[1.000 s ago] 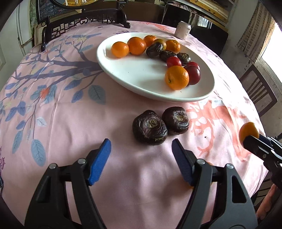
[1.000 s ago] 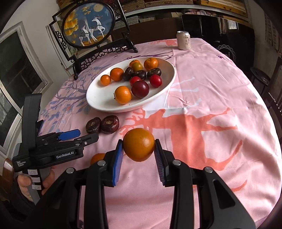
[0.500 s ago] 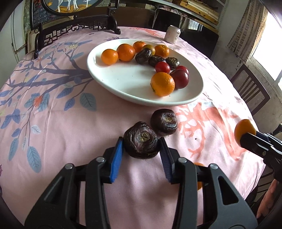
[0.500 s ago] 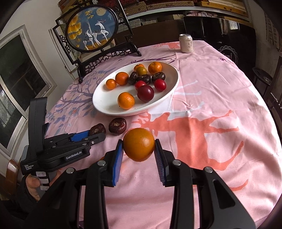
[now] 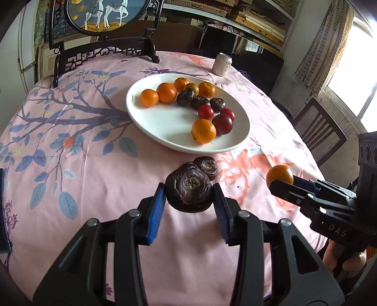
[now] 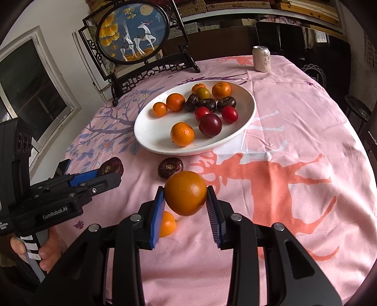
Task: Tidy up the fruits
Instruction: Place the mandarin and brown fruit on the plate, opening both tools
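**Two grippers, each holding one fruit above a round table**

Left wrist view. A round table under a pink tablecloth [image 5: 99, 179] printed with blue-leafed branches fills the scene; a dark carved stand bearing a round deer picture [image 5: 103, 14] sits at its far edge, and a pale drink can [image 5: 222, 64] stands to the right of it. A white oval plate [image 5: 165, 127] lies beyond the centre and carries several oranges, three dark wrinkled fruits and three red ones. The left gripper [image 5: 188, 207] has its blue pads closed against the sides of a dark chestnut-like fruit [image 5: 188, 190], raised off the cloth. A second dark fruit [image 5: 207, 166] rests on the cloth just behind it, near the plate's front rim. At the right, the right gripper [image 5: 282, 182] appears side-on with an orange [image 5: 279, 174] at its tip.

Right wrist view. The same cloth, plate [image 6: 153, 131], deer picture [image 6: 134, 33] and can [image 6: 261, 58] are seen from the other side. The right gripper [image 6: 185, 204] is narrowed onto the orange [image 6: 185, 193], both blue pads touching it, and holds it above the table. A smaller orange [image 6: 167, 224] lies on the cloth below, partly hidden by the left-hand pad. The second dark fruit [image 6: 170, 167] sits between the held orange and the plate. At the left, the left gripper [image 6: 103, 174] grips its dark fruit [image 6: 112, 166], held in a hand [image 6: 44, 251].
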Tool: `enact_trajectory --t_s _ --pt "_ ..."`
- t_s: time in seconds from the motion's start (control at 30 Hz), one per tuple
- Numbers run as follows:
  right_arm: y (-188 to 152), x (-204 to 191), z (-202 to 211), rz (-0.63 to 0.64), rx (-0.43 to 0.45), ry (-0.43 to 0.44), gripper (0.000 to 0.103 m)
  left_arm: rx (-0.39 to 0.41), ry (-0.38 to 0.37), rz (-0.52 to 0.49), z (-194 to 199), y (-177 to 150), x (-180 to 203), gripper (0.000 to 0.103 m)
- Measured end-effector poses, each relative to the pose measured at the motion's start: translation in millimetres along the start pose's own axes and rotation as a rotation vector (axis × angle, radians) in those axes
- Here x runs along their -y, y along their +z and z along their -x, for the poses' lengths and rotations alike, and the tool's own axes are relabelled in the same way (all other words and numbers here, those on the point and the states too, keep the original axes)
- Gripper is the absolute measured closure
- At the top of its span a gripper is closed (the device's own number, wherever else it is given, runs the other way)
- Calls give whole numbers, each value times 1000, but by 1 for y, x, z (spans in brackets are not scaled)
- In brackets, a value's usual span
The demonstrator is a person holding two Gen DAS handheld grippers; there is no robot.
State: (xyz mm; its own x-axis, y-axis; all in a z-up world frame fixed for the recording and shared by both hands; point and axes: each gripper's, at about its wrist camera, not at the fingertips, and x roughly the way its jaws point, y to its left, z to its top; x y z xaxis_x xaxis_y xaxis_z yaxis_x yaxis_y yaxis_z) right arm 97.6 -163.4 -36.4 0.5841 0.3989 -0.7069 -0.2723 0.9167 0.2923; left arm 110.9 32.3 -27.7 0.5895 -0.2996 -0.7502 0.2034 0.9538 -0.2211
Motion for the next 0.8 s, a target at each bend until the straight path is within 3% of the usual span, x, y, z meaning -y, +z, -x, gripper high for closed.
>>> enact_trajectory --t_s 0.27,0.5,0.8 --pt "38 -18 -14 83 5 4 67 19 74 9 -10 61 -14 62" --pt "100 -25 -63 166 -12 -36 68 -68 142 14 -73 116 -22 62" --pt "127 -6 -122 160 -97 -51 68 -112 150 38 -112 139 -32 62"
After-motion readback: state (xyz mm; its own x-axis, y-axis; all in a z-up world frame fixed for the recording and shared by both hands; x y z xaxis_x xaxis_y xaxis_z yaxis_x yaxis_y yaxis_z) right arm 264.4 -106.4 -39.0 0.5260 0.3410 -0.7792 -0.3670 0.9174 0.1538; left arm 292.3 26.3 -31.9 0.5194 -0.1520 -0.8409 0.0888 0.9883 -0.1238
